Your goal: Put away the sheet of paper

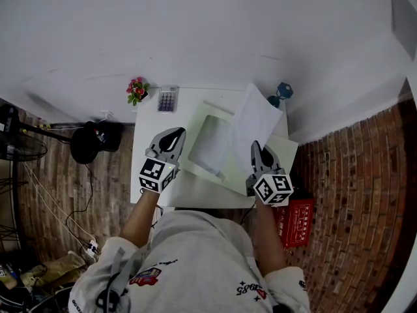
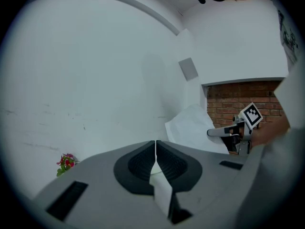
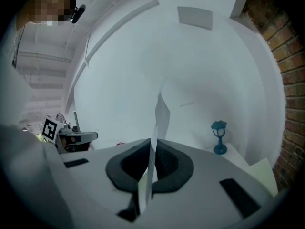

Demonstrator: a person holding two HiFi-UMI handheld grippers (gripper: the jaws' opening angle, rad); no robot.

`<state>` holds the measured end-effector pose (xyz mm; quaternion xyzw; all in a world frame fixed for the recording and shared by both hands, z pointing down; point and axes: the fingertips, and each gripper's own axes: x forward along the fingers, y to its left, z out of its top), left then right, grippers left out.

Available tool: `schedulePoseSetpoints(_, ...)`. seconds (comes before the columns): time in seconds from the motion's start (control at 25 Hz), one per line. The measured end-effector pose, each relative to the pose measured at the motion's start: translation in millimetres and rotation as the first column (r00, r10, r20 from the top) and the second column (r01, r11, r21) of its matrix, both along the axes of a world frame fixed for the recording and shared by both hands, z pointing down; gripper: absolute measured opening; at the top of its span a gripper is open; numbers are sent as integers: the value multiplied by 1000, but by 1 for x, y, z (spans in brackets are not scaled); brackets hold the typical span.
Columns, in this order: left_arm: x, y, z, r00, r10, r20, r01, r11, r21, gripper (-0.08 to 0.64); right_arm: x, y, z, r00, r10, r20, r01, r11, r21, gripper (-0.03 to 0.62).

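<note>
Over a white table, the right gripper pinches the near edge of the sheet of paper. The sheet stands on edge, its length running from the jaws toward the wall. The left gripper, apart to the left, has its jaws together; a pale strip low between them may only be the table.

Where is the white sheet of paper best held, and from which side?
Its near lower edge, from the person's side, as the right gripper does: the white sheet of paper stands upright, edge-on to the jaws, so the pads clamp both faces.
</note>
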<state>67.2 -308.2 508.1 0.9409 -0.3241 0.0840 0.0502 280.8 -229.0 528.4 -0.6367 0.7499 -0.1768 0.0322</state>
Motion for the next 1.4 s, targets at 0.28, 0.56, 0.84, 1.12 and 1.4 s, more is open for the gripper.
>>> schedulePoseSetpoints(0.28, -8, 3, 7, 1000, -10, 6, 10, 1000, -17, 26, -15, 4, 54, 997, -24, 69, 32, 993, -111, -3)
schedulePoseSetpoints(0.56, -18, 5, 11, 1000, -28, 11, 29, 999, -25, 26, -21, 14, 101, 987, -2, 159, 36, 977, -211, -3)
schedulePoseSetpoints(0.84, -25, 6, 15, 999, -39, 15, 40, 999, -35, 26, -18, 25, 137, 978, 52, 204, 13, 953, -303, -3)
schedulePoseSetpoints(1.12, -27, 7, 17, 999, -39, 18, 40, 998, -39, 26, -4, 40, 168, 933, 189, 307, -56, 918, -394, -2)
schedulePoseSetpoints(1.4, -28, 10, 21, 999, -38, 29, 39, 998, -46, 26, 7, 57, 198, 902, 277, 331, -86, 866, -492, -2)
